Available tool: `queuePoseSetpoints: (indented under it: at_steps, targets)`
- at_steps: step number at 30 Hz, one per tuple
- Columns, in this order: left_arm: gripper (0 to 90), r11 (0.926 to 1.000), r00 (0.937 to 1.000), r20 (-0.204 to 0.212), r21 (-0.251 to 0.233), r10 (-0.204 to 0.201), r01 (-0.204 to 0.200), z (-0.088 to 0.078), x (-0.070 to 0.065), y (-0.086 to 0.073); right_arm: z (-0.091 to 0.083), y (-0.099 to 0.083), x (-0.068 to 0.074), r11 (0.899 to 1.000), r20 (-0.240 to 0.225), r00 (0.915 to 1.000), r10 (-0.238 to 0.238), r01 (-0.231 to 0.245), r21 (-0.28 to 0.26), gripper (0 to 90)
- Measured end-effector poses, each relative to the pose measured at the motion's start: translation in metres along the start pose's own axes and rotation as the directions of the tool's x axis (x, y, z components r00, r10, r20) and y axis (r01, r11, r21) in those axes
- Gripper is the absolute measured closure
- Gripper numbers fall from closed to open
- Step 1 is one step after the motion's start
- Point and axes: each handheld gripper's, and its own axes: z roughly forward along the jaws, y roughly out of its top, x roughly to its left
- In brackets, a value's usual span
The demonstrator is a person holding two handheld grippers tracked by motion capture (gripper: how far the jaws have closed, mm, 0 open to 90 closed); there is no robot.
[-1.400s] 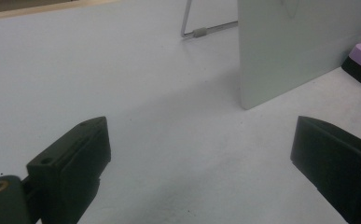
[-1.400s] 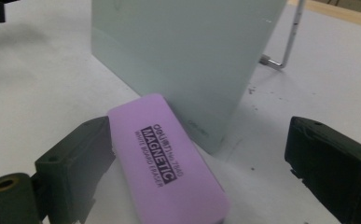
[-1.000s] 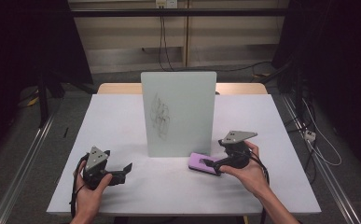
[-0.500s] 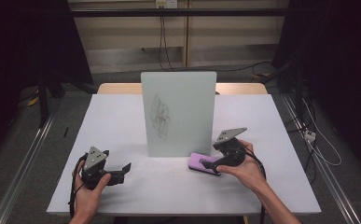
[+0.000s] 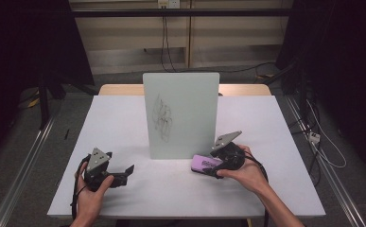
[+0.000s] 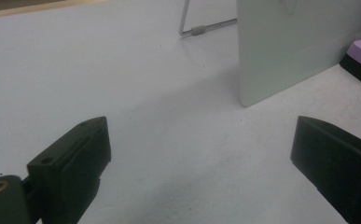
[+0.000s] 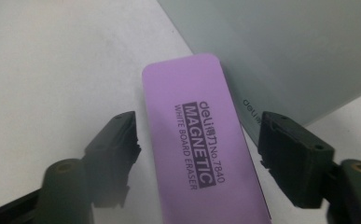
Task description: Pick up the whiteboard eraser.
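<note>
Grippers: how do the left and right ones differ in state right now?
The left gripper stands wide open over bare table, nothing between its jaws. The right gripper straddles the purple eraser, jaws just closing, gaps either side. Both rest low in the person's hands.

The eraser [image 5: 206,163] lies just before the whiteboard's [image 5: 183,113] right corner.

light: bright and even on the white bench [image 5: 124,118], room around it dark | shadows: soft, short | glare: none on the whiteboard [image 5: 180,113] | blur: near black jaws soft in both gripper views | eraser [image 7: 201,144] print sharp
</note>
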Motion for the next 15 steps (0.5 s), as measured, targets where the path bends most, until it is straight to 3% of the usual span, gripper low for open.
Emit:
queuePoseSetpoints:
  at_steps: [5,15]
  targets:
    - [5.0,1.0,1.0,0.0,0.0,0.002,-0.002,0.0,0.0,0.0,0.008,0.001,0.001,0.998,0.016,0.9991,-0.039,0.039,0.048,36.3]
    - [5.1,0.9999,0.9999,-0.003,0.008,0.015,-0.015,0.0,-0.001,0.0,0.012,0.007,0.002,0.991,0.015,0.9962,-0.086,0.084,0.104,36.0]
